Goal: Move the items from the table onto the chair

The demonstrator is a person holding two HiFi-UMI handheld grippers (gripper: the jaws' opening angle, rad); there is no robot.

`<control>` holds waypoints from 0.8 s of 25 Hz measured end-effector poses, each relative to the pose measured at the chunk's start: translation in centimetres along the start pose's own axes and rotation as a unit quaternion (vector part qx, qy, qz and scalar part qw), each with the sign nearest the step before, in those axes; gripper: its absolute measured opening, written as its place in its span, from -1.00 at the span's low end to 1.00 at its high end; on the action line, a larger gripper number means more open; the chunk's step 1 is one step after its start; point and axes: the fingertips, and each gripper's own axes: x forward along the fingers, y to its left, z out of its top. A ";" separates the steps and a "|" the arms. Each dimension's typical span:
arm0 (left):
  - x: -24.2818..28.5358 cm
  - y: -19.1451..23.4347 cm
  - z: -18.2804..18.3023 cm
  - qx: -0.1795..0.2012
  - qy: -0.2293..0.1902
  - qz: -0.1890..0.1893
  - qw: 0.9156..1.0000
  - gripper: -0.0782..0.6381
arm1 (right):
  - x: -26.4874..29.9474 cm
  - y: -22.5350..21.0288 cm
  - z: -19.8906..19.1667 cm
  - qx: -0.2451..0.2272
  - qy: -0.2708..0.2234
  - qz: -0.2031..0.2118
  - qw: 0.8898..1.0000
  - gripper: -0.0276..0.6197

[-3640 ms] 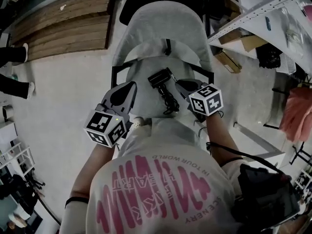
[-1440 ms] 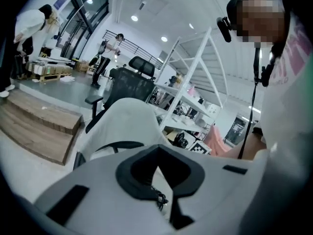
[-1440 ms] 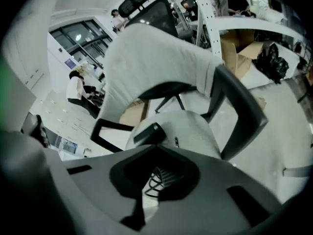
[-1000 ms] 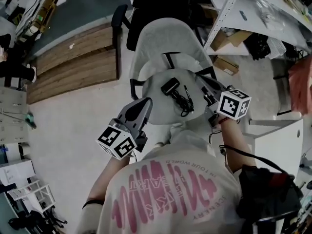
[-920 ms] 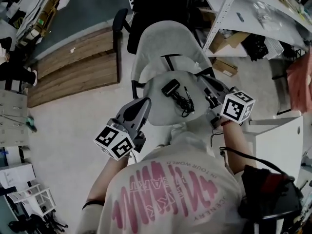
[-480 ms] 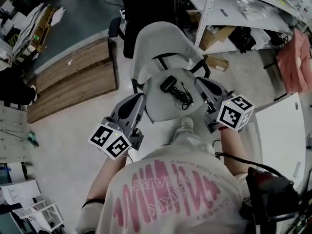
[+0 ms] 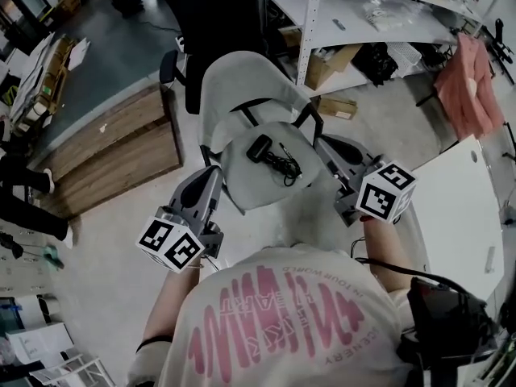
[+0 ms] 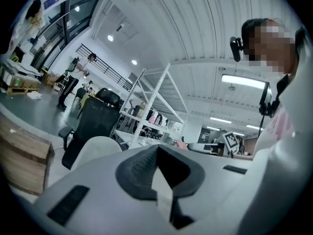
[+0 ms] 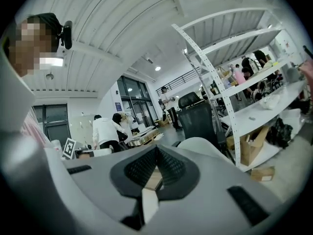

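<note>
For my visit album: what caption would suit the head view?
Person's left tool and right tool, both shut and empty, flank a white chair holding a black charger with cable.

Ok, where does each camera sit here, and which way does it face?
Head view: on the person's head, steeply down at the white chair; shows shirt, left hand-held gripper, right hand-held gripper.
Left gripper view: on that gripper, along its shut jaws; shirt at right.
Right gripper view: likewise; shirt at left.
Shared: both gripper views face the white chair, black office chair and shelving.
</note>
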 end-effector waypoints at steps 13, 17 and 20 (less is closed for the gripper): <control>5.8 -4.7 -4.2 0.044 0.067 -0.080 0.994 -0.76 | -7.5 -1.1 -0.8 -0.009 -0.029 -0.064 0.997 -0.87; 8.8 -9.3 -5.0 0.050 0.086 -0.144 0.985 -0.76 | -13.9 -1.4 -1.4 -0.002 -0.050 -0.131 0.990 -0.87; 10.0 -12.9 -4.9 0.052 0.085 -0.176 0.979 -0.76 | -17.8 -1.8 -1.6 0.021 -0.075 -0.156 0.985 -0.87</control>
